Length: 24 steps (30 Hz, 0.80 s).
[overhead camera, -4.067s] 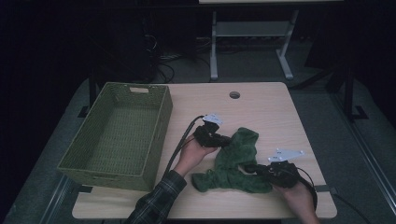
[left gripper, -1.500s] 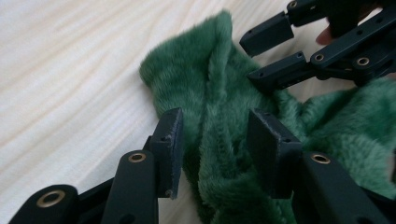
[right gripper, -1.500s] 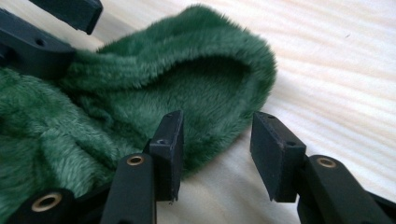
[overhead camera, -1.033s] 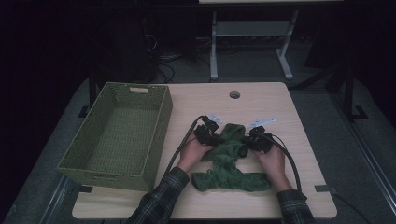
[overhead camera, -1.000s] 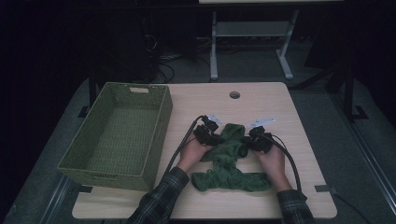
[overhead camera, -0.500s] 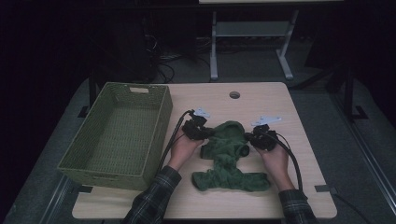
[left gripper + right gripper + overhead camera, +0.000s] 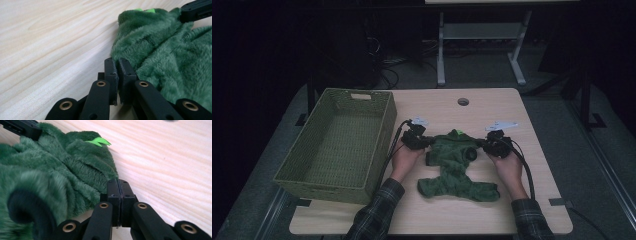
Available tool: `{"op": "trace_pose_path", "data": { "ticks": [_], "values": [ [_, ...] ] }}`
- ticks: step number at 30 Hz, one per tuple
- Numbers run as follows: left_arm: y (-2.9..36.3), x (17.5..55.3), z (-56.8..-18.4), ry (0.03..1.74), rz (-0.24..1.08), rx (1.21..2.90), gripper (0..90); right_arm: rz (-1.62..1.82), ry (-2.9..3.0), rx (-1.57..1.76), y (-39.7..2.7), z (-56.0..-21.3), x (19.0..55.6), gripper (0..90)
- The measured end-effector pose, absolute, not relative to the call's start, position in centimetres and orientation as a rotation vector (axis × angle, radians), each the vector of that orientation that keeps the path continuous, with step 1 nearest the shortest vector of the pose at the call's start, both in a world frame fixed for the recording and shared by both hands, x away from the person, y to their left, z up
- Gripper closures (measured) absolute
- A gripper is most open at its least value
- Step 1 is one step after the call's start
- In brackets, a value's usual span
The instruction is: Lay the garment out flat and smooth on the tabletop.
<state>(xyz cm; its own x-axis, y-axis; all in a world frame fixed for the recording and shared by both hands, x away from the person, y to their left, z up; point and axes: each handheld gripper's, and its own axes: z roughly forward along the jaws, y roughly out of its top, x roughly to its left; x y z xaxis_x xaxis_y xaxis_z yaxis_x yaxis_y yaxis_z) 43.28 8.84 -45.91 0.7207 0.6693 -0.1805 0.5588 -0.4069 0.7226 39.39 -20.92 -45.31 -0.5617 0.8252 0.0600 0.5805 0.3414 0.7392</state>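
Green fleece garment (image 7: 456, 165) right of basket (image 7: 339, 141), pinched at both shoulders by closed left gripper (image 7: 424, 142) and right gripper (image 7: 484, 145); spreading seemingly underway, folding and basketing probably left.

Your garment (image 7: 455, 162): dark green fleece, a small suit with a bright green tag at the top.
Pose: flat, legs toward you.
Place: tabletop (image 7: 447, 105), beside basket (image 7: 337, 145).
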Motion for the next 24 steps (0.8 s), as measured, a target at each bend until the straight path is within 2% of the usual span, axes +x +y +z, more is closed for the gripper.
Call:
{"op": "trace_pose_path", "data": {
  "ticks": [9,22,24],
  "values": [
    [8.5,44.2,-47.5,0.929,0.187,2.116,85.1,1.009,2.305,1.279,-21.1,-47.4,40.9,89.0],
    [8.0,44.7,-47.3,0.932,0.216,2.116,84.0,0.924,2.307,1.267,-20.8,-47.0,43.4,88.6],
    [8.1,44.8,-47.1,0.937,0.202,2.111,80.3,0.934,2.307,1.257,-20.7,-47.0,43.4,85.8]
  ]
}}
